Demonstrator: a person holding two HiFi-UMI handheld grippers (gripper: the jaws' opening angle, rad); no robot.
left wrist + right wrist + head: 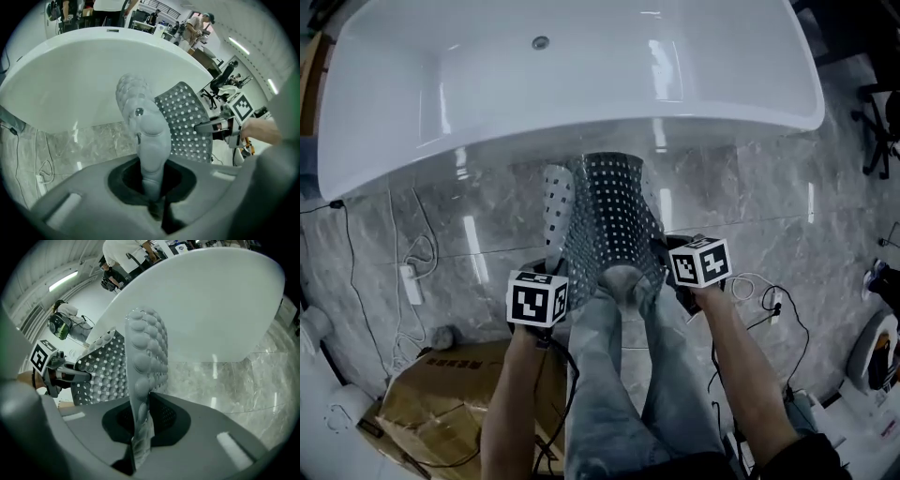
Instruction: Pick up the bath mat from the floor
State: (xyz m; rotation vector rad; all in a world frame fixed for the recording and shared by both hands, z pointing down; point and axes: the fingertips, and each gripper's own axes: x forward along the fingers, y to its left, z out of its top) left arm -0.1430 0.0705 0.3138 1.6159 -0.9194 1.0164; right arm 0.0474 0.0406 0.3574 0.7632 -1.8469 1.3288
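The left hand-held gripper (151, 197) is clamped almost fully closed on one edge of the bath mat (614, 220), and the right hand-held gripper (139, 441) pinches the opposite edge the same way. One grip at 9 o'clock of the mat and one at 3 o'clock likely keep the floppy sheet spread instead of bunching. The mat hangs between them in front of the person's legs (623, 375), sagging toward the floor (741, 202); I cannot tell whether its far end is clear of it. The white bathtub (581, 94) stands beyond at 12 o'clock, and a cardboard box (450, 389) sits at 7 o'clock
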